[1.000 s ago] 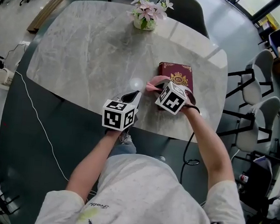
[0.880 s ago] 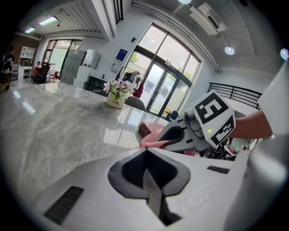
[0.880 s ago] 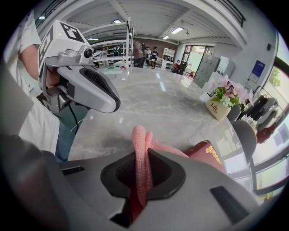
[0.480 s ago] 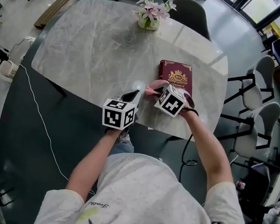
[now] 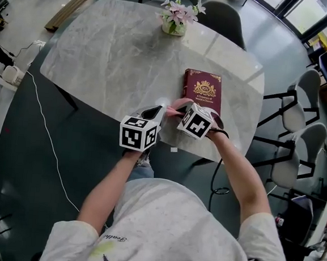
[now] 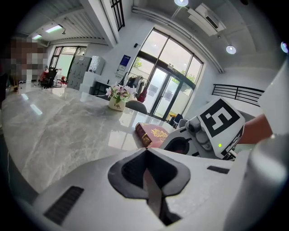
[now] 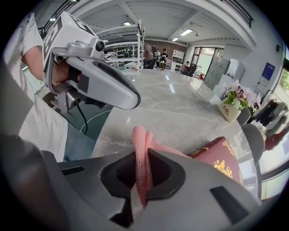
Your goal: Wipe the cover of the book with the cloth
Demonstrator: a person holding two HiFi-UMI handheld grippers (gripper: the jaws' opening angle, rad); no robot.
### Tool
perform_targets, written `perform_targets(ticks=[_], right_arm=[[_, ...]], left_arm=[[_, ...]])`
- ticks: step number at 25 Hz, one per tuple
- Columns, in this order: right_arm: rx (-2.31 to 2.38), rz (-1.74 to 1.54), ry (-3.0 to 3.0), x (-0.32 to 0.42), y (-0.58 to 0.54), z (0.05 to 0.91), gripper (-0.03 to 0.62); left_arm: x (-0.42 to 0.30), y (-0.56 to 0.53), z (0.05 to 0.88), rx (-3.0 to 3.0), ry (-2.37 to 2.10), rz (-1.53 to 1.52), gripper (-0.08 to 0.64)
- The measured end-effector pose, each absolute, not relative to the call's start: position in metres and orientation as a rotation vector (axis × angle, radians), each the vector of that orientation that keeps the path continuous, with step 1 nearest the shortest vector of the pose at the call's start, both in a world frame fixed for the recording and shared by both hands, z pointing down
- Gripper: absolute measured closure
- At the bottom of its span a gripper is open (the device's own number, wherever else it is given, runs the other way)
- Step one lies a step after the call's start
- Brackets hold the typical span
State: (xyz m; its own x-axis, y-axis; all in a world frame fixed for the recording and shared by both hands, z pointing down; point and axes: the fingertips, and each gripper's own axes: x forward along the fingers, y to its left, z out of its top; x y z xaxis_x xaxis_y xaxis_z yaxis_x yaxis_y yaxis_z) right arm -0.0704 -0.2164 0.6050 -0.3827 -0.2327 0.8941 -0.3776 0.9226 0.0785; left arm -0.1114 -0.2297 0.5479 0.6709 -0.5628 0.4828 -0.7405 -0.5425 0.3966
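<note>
One dark red hardback book with a gold crest lies flat, cover up, near the right edge of the grey marbled surface. Its near end is hidden behind the right gripper.

One pink knitted cloth is pinched between that gripper's jaws as a folded strip. Its free end spills forward at the book's near left corner. Whether it touches the cover is hard to tell.

The book sits just right of those jaws and ahead of them, not between them.

Left gripper: jaws pressed together with nothing in them, over the near edge of the surface, just left of the right gripper.

One white pot of pink flowers stands at the far edge, well apart from the book.

Pale chairs stand to the right, partly cut off, so their count is uncertain.
</note>
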Motion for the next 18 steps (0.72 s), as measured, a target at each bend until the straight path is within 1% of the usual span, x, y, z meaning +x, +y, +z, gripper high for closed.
perform_targets(ticks=[18], right_arm=[[0.379,0.171,-2.051,-0.073,-0.168,0.604,0.577]], left_arm=[[-0.105,-0.196,0.536,2.288,-1.077,0.401,0.554]])
